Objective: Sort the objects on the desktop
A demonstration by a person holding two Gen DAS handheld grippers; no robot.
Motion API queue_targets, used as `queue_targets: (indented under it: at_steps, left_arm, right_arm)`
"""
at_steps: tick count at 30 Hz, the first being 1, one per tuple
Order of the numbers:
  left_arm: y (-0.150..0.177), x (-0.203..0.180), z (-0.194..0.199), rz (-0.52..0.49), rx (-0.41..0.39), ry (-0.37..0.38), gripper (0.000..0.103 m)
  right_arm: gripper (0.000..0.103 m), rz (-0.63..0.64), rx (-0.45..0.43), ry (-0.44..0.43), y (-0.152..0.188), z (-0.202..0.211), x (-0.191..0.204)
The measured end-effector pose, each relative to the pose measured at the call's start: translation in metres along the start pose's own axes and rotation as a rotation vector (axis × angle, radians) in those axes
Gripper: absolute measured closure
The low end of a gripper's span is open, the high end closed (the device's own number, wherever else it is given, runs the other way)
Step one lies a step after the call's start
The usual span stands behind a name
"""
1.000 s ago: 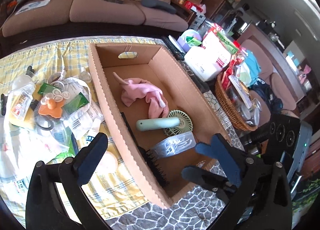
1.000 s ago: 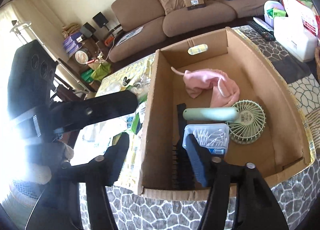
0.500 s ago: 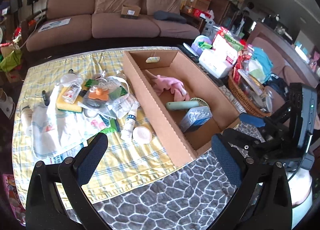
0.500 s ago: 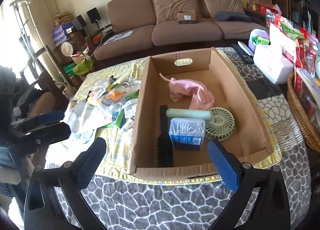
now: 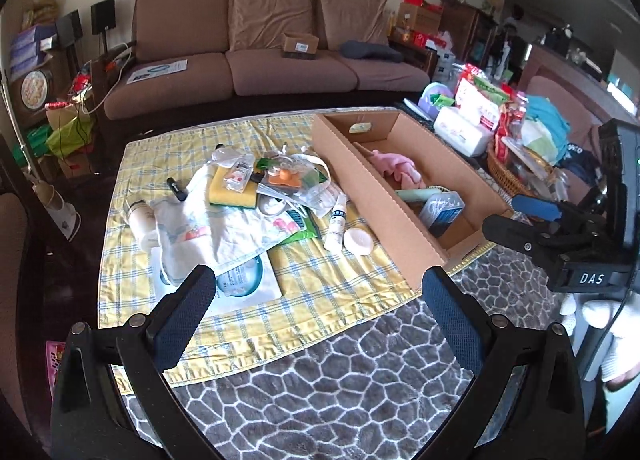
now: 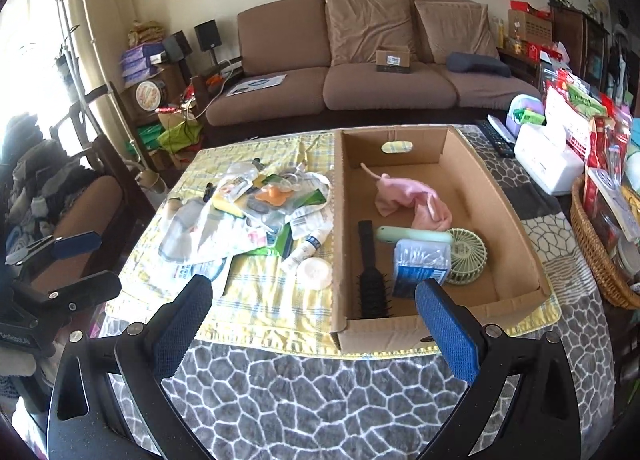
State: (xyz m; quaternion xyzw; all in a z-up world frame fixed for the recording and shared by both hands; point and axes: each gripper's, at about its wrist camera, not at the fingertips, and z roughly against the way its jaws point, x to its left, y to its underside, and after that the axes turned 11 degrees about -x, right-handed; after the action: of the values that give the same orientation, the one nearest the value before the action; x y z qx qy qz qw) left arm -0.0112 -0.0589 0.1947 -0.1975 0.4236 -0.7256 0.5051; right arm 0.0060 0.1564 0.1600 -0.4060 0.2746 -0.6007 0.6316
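A long cardboard box (image 6: 500, 196) lies on the table. It holds a pink cloth (image 6: 412, 200), a black hairbrush (image 6: 370, 276), a green hand fan (image 6: 460, 252) and a clear box of cotton swabs (image 6: 420, 264). Left of the box, a heap of loose items (image 6: 260, 212) covers a yellow checked cloth (image 5: 320, 292); a white tube (image 5: 336, 224) and a round white jar (image 5: 359, 241) lie nearest the box. My left gripper (image 5: 316, 284) and right gripper (image 6: 314, 292) both hover open and empty above the table's near edge, short of the box and the heap.
A grey stone-patterned cover (image 6: 340, 400) runs along the table's front. A wicker basket (image 6: 596, 252) of packets, a white tissue box (image 6: 548, 164) and a remote (image 6: 494, 136) crowd the right side. A brown sofa (image 6: 380, 72) stands behind the table, and a chair (image 6: 80, 196) to its left.
Both grippers have drawn back and up from the box, so the whole table now shows. The right jaws have widened, leaving the swab box lying in the box.
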Motion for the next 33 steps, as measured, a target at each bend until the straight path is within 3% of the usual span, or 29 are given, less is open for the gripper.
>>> queue_targets:
  at_steps: [4, 9, 11, 12, 13, 15, 18, 20, 22, 24, 25, 29, 33]
  left_arm:
    - [0.010, 0.043, 0.014, 0.036, -0.028, -0.039, 0.000]
    - [0.028, 0.098, 0.016, 0.108, -0.032, -0.078, 0.000]
    - [0.038, 0.114, 0.011, 0.135, -0.019, -0.077, 0.000]
    - [0.044, 0.120, 0.007, 0.145, -0.011, -0.076, 0.000]
    - [0.050, 0.124, 0.004, 0.154, -0.003, -0.074, 0.000]
    - [0.061, 0.131, -0.004, 0.166, 0.015, -0.070, 0.000]
    - [0.075, 0.137, -0.016, 0.162, 0.033, -0.071, 0.000]
    - [0.082, 0.140, -0.024, 0.159, 0.045, -0.071, 0.000]
    - [0.084, 0.143, -0.032, 0.161, 0.047, -0.064, 0.000]
    - [0.084, 0.147, -0.038, 0.149, 0.040, -0.066, 0.000]
    - [0.083, 0.149, -0.041, 0.136, 0.034, -0.074, 0.000]
    - [0.079, 0.161, -0.058, 0.097, 0.035, -0.110, 0.000]
    - [0.081, 0.178, -0.075, 0.150, 0.039, -0.102, 0.000]
  right_arm:
    - [0.000, 0.030, -0.070, -0.010, -0.007, 0.010, 0.026]
    - [0.000, 0.078, -0.404, -0.017, -0.024, 0.058, 0.060]
    - [0.000, -0.011, -0.488, -0.068, -0.020, 0.058, 0.063]
    - [0.000, -0.104, -0.435, -0.140, -0.019, 0.043, 0.061]
    - [0.000, -0.178, -0.320, -0.224, -0.018, 0.021, 0.060]
    - [0.002, -0.227, -0.137, -0.274, -0.007, -0.020, 0.066]
    - [0.008, -0.093, -0.183, -0.185, 0.018, -0.043, 0.085]
    - [0.012, -0.079, -0.177, -0.162, 0.033, -0.061, 0.089]
    - [0.027, -0.077, -0.148, -0.106, 0.046, -0.081, 0.088]
    - [0.067, -0.086, -0.121, -0.035, 0.056, -0.101, 0.083]
    - [0.074, -0.097, -0.102, -0.009, 0.062, -0.111, 0.079]
    - [0.077, -0.143, -0.008, 0.035, 0.072, -0.151, 0.066]
    - [0.073, -0.139, 0.003, 0.080, 0.072, -0.172, 0.058]
